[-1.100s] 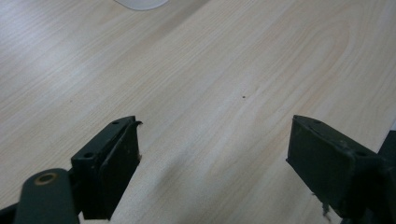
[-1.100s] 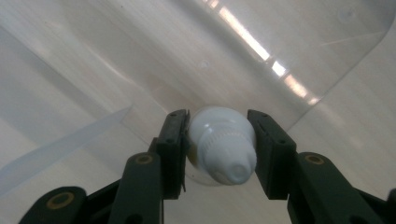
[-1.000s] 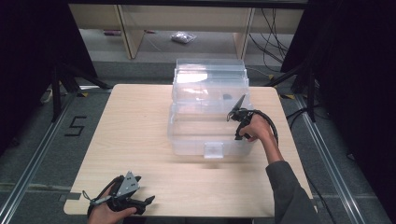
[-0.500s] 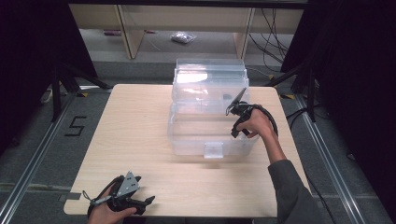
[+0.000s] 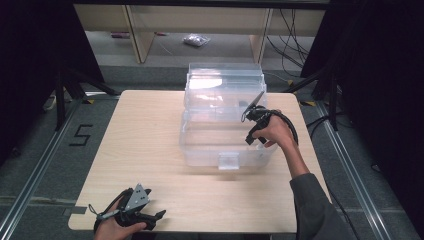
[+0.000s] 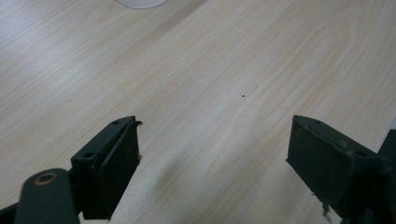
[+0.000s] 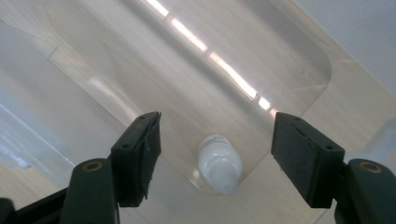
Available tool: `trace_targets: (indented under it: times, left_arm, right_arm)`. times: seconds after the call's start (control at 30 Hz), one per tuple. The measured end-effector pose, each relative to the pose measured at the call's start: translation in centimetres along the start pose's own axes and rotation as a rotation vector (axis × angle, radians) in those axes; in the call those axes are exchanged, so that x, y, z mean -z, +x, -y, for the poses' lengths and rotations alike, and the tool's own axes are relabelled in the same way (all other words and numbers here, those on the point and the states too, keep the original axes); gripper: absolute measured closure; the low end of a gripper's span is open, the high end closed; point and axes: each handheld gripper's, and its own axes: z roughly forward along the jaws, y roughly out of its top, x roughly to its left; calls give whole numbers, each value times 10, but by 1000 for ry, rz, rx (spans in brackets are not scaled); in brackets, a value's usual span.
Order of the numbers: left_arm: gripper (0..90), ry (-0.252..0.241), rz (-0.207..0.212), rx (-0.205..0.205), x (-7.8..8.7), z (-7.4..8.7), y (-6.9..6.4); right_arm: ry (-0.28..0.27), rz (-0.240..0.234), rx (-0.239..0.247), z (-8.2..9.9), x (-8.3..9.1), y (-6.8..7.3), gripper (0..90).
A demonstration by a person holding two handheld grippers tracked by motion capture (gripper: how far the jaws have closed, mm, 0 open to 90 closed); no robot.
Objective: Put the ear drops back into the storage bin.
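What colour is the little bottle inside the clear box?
White, translucent; the bottle shows best in the right gripper view.

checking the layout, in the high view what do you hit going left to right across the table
left gripper at the near left edge of the table → clear plastic box with its lid up → right gripper over the box's right side

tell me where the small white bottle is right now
The small white bottle stands in a corner of the clear plastic bin, seen from above in the right gripper view, between and below the open jaws of the right gripper, untouched.
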Motion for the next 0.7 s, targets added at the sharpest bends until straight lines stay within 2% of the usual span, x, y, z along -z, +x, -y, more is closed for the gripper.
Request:
trace_targets:
  times: [0.03, 0.07, 0.1, 0.17, 0.2, 0.23, 0.3, 0.7]
  left_arm:
    - [164, 0, -1, 2, 0, 0, 0]
    - [164, 0, -1, 2, 0, 0, 0]
    - [164, 0, -1, 0, 0, 0, 0]
    - [164, -1, -1, 1, 0, 0, 0]
    - [163, 0, 0, -1, 0, 0, 0]
    - [163, 0, -1, -1, 0, 0, 0]
    - [164, 1, -1, 2, 0, 0, 0]
    - [164, 0, -1, 2, 0, 0, 0]
  right_arm:
    - [-6, -10, -21, 0, 3, 2, 326]
    - [-6, -10, -21, 0, 3, 2, 326]
    - [-15, -5, 4, 1, 3, 1, 322]
    - [-31, -4, 2, 1, 6, 3, 317]
    - [-45, -4, 16, 1, 6, 2, 313]
    - [-41, -11, -7, 1, 8, 4, 309]
    - [-53, -10, 13, 1, 8, 4, 307]
    - [-95, -26, 16, 3, 15, 12, 274]
